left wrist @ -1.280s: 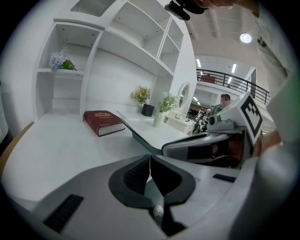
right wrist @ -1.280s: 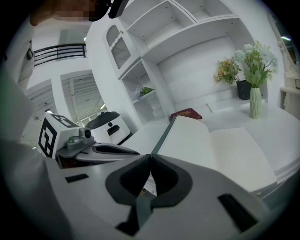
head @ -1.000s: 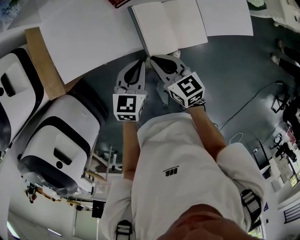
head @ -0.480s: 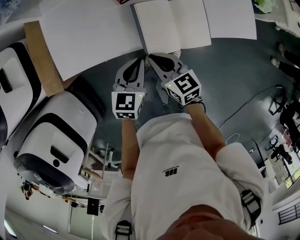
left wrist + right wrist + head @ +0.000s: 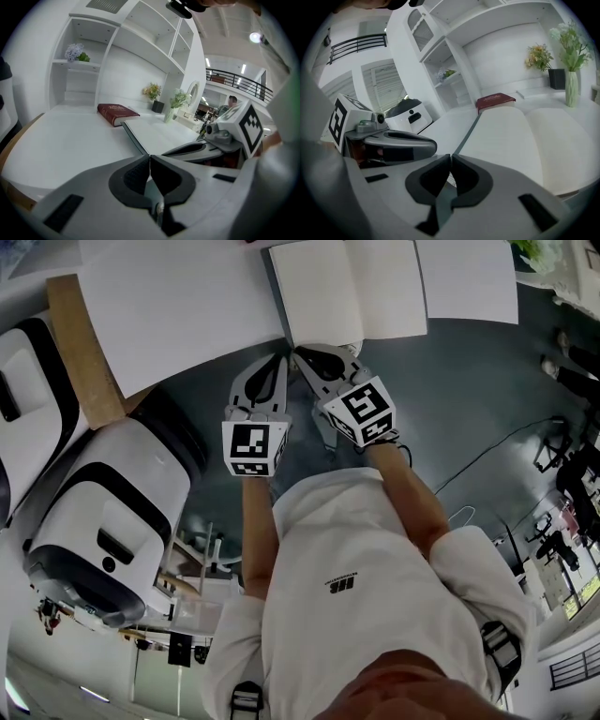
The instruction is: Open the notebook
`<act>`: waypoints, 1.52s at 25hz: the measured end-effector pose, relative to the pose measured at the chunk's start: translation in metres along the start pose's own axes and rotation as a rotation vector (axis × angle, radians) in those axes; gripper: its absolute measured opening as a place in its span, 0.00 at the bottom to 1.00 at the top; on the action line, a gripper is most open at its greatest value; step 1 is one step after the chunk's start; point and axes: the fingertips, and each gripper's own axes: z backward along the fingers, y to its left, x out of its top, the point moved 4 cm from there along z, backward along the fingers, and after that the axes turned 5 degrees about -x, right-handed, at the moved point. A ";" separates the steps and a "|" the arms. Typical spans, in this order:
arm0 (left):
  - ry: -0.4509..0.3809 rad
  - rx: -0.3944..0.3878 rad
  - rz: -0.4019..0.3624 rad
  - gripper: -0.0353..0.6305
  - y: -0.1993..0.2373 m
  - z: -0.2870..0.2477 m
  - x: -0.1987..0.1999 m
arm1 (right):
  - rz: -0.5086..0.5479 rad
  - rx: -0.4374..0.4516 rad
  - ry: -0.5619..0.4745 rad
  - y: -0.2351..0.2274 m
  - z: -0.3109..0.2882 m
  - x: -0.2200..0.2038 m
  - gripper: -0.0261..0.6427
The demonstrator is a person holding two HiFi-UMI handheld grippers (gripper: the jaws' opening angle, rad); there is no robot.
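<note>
Notebook [image 5: 347, 292] lies open, pages up, at the near edge of the white table [image 5: 187, 306] — red book [image 5: 117, 112] just beyond it. Left gripper [image 5: 149, 161] and right gripper [image 5: 451, 161] sit side by side near its spine end — both clenched, nothing between the jaws.

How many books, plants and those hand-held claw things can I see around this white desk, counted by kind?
Books: 2 (open notebook, red book)
Plants: 3 (shelf flowers, potted flowers, vase of green sprigs)
Grippers: 2 (left gripper, right gripper)
Total: 7
</note>
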 end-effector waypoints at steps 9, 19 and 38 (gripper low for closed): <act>0.004 0.015 0.015 0.05 0.009 0.003 -0.009 | 0.018 -0.017 0.024 0.002 -0.012 -0.010 0.05; 0.004 0.022 0.018 0.05 0.012 0.004 -0.011 | 0.037 -0.030 0.048 0.001 -0.021 -0.016 0.05; -0.002 0.031 0.016 0.05 0.010 0.012 -0.016 | 0.023 -0.012 0.026 0.006 -0.021 -0.019 0.11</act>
